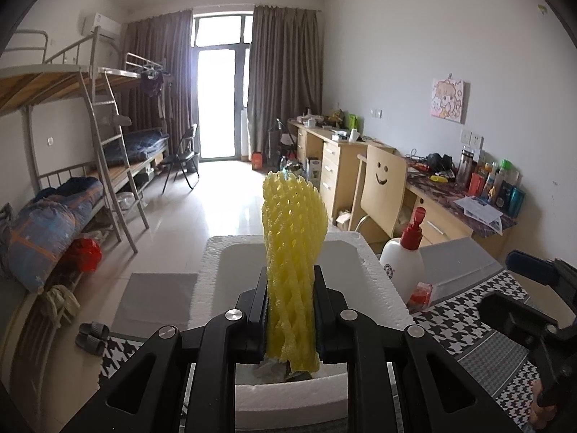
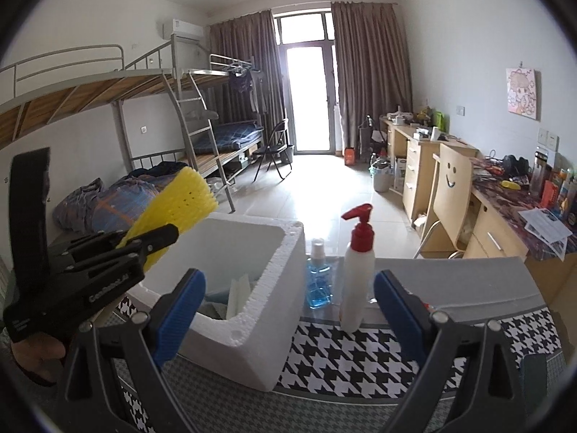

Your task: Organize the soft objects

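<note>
Yellow foam net point(image 1: 292, 263) clamped in left hand-held gripper point(image 1: 290, 310); right hand-held gripper point(image 2: 288, 310) gapes, holding nothing.

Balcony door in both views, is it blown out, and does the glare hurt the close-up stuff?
Left wrist view: the balcony door is overexposed and glares off the floor, but the yellow foam net stays sharp. Right wrist view: same blown-out door, the foam box stays readable, edges bend from the fisheye.
</note>
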`<state>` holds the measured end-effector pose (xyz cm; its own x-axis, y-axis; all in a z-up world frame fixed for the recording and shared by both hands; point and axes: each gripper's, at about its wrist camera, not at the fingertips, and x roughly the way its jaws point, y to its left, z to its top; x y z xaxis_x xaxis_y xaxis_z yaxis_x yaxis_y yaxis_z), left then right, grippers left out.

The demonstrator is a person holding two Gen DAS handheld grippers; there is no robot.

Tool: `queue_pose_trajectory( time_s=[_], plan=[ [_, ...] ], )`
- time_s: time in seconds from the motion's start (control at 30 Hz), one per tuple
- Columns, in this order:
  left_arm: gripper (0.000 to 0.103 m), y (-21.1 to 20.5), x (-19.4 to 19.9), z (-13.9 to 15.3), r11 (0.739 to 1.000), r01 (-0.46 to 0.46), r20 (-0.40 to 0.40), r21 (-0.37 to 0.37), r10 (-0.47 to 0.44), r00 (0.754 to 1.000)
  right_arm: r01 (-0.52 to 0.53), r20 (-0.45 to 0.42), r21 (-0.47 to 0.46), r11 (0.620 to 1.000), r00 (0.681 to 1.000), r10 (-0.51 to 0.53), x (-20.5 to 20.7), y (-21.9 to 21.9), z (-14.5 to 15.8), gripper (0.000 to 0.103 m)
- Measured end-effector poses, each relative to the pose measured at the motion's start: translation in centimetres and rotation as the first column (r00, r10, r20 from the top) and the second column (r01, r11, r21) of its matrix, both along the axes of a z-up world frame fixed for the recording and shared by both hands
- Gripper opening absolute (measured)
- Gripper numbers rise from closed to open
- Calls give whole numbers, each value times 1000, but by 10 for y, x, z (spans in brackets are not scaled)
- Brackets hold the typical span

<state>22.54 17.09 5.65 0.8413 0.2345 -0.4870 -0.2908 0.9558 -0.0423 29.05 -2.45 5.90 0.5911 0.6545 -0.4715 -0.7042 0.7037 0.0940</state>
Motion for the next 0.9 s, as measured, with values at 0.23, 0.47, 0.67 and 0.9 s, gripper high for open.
queue_pose_trajectory(
  time_s=[0.23, 0.47, 0.67, 0.9],
  plan=[
    [52, 6, 18, -12, 1000, -11, -79, -22, 9, 997, 15, 4, 6, 1000, 1000, -15, -3, -13, -3, 96],
    [94, -2, 8, -5, 1000, -20, -43, 7, 20, 999, 24, 15, 17, 1000, 1000, -24, -5, -25, -1, 96],
    [100, -9, 0, 4, 999, -21, -15, 26, 22, 1000, 29, 27, 31, 999, 999, -29, -11, -34, 2, 96],
    [102, -22, -25, 19, 999, -21, 51, 43, 19, 999, 29, 48, 56, 998, 998, -32, -25, -48, 8, 96]
  ],
)
